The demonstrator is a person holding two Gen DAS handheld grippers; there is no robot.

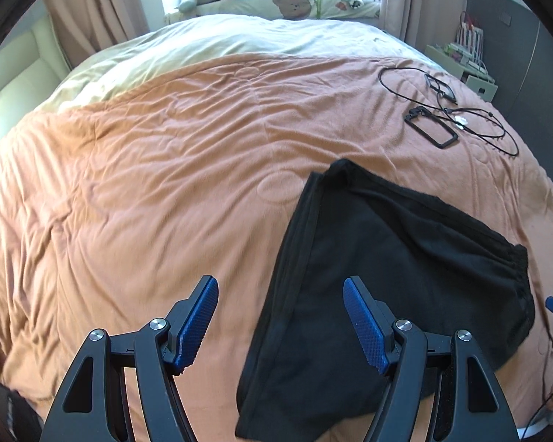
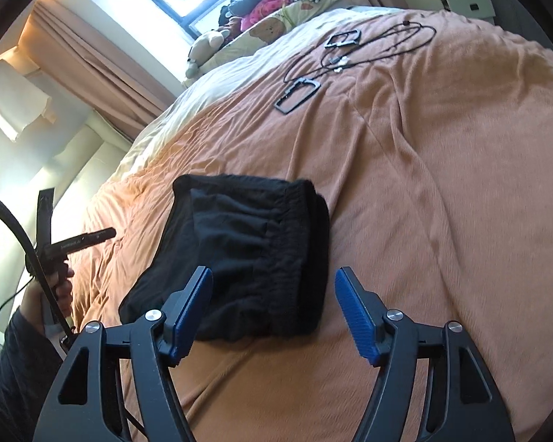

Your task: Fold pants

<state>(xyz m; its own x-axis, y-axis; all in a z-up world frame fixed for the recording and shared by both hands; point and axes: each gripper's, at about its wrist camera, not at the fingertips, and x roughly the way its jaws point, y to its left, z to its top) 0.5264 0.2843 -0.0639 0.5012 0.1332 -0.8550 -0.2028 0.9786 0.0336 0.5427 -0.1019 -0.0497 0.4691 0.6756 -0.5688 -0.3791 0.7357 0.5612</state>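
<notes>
Folded pants (image 1: 379,276) on orange bedspread (image 1: 147,191)

No legible txt/labels in either view.

The folded pants (image 1: 387,276) lie on the bed (image 1: 147,184) before you, between your left gripper (image 1: 280,291) and right gripper (image 2: 272,280), whose spread fingers (image 2: 199,294) hang above them. Behind the pants lie cables (image 1: 472,125) and two frames (image 1: 431,129); pillows (image 1: 295,3) lie at the far end.
</notes>
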